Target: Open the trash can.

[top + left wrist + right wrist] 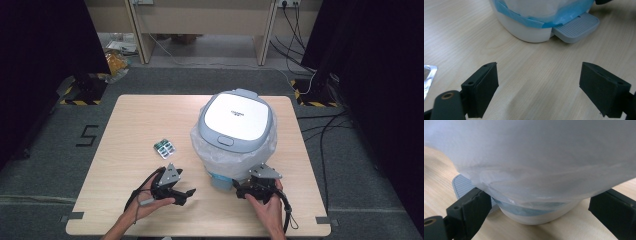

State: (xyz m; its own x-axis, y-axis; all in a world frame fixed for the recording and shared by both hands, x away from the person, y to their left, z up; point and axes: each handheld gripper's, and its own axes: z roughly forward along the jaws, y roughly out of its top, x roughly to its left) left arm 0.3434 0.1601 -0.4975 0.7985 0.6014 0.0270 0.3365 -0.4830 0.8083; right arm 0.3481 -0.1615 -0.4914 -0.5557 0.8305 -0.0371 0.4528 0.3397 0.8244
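A white pedal bin with a grey-rimmed lid (235, 116) stands at the table's right middle, lined with a translucent plastic bag (220, 155) that hangs over its sides. Its grey foot pedal (218, 181) points toward the front edge. My left gripper (187, 192) is open just left of the pedal, with bare wood between its jaws in the left gripper view (539, 92); the bin's base (529, 30) and pedal (576, 28) lie ahead. My right gripper (240, 187) is open close against the bin's front right; in the right gripper view (536, 217) its jaws stand wide either side of the base, under the bag (536, 157).
A small green blister pack (164, 147) lies on the wooden table (135, 115) left of the bin; its foil edge (427, 75) is by my left jaw. Cables trail from both grippers. Beyond the table are a desk, black stands and floor cables.
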